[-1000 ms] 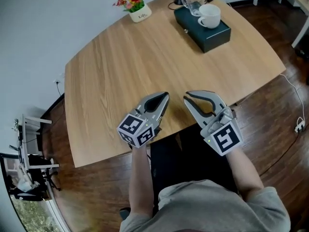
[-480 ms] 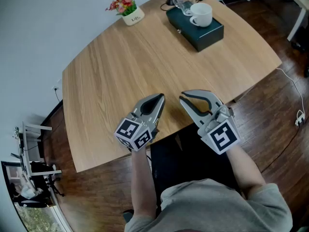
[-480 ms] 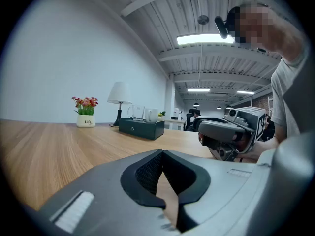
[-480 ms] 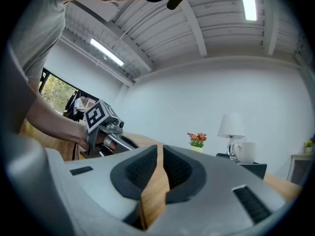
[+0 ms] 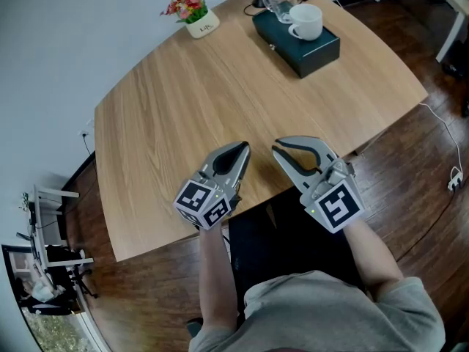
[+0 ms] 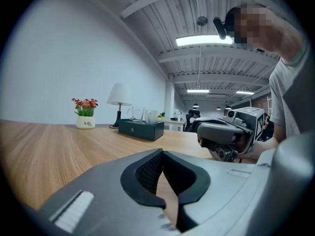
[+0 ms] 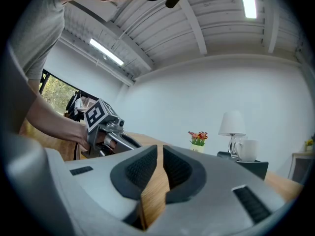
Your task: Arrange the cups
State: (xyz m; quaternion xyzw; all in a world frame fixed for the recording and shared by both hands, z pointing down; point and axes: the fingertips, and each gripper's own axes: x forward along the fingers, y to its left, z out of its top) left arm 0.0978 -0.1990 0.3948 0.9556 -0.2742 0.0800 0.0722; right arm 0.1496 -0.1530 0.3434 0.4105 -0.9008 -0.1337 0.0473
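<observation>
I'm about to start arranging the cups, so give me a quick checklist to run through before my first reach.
1. Left tool empty: ok, shut on nothing.
2. Right tool empty: ok, shut on nothing.
3. Tools opened for grasping: not ok, both shut.
4. White mug upright on the green box: ok.
5. Glass cup clear of the lamp: cannot tell.
6. Path across the table free: ok.
</observation>
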